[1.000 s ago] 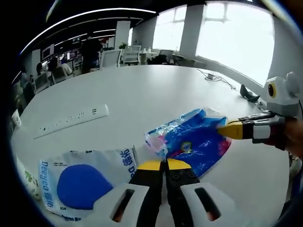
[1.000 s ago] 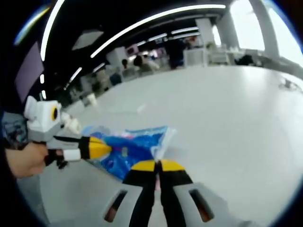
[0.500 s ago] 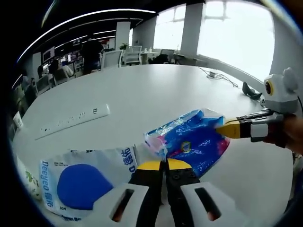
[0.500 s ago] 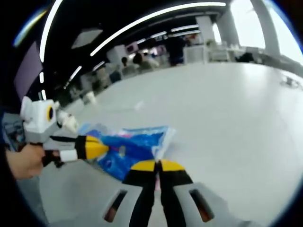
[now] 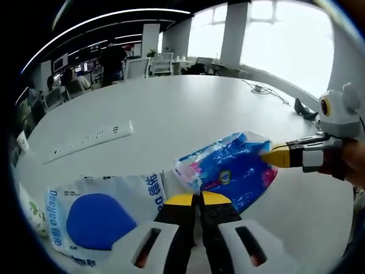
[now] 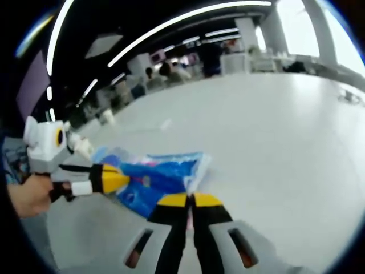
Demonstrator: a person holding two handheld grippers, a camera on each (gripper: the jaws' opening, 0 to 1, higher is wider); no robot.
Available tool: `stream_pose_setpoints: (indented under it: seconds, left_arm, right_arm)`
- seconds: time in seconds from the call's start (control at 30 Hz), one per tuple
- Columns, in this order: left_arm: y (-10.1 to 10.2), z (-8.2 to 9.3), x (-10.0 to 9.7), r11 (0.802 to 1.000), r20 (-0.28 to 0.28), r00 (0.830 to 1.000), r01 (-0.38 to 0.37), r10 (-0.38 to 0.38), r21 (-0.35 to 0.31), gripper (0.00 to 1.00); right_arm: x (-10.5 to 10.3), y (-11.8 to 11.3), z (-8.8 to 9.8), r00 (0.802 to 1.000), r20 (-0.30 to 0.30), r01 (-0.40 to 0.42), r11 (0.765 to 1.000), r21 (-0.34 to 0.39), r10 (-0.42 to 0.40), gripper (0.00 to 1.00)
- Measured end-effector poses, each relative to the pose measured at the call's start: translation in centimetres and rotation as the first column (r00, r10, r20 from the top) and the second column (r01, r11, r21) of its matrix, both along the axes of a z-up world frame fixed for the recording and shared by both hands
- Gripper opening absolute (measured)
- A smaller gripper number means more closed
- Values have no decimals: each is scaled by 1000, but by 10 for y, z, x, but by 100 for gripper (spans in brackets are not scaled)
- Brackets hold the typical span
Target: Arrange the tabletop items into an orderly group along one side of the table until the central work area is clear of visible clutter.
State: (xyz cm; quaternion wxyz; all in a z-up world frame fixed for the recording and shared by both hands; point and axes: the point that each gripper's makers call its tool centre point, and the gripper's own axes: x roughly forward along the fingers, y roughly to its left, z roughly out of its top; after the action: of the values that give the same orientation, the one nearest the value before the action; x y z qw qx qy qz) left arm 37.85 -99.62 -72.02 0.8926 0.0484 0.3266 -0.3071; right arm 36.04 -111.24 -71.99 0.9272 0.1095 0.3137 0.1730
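Packet of blue plastic [image 5: 231, 171] lies on the white table [image 5: 171, 108], held at two ends. In the left gripper view it sits just past centre toward 4 o'clock, with a pink patch at its near left corner. The left gripper [image 5: 197, 198] rises from 6 o'clock with its yellow-tipped jaws pressed together; their tips meet the packet's near edge, though whether they pinch the film cannot be told from here. The right gripper [image 5: 274, 156] comes in from 3 o'clock, its yellow tip clenched on the packet's far right corner, a hand [image 5: 348, 168] behind it.

In the right gripper view the packet [image 6: 157, 180] lies at 8 o'clock of centre, its clear sealed edge turned toward 2 o'clock. This view's own gripper [image 6: 190, 200] has its jaws pressed together at the packet's near corner, and the left gripper [image 6: 117, 178] enters from 9 o'clock, its yellow tip clamped on the packet's opposite side, held by a hand [image 6: 31, 194].

The left gripper view adds what the other lacks: a white bag with a large blue oval and blue lettering [image 5: 100, 214] at 8 o'clock, flat on the table beside the packet, and a long white power strip [image 5: 88, 141] farther off toward 10 o'clock. Beyond the table stand office chairs [image 5: 145, 65] and bright windows [image 5: 279, 40]. The right gripper view shows ceiling light strips [image 6: 188, 20] and a blurred row of desks at 12 o'clock.
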Motion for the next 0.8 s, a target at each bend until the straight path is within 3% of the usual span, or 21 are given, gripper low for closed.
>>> stream_pose_setpoints:
  seconds: [0.67,0.8]
  left_arm:
    - [10,9,6,999,24,999,-42,42,9,12]
    - [5,15,5,999,38,999,-38,38,-13,21]
  right_arm:
    - [0,-9,-1,1000,2,27,999,-18,-27,12]
    - [-2,-11,1,999,11,33,999,-30,-33,19]
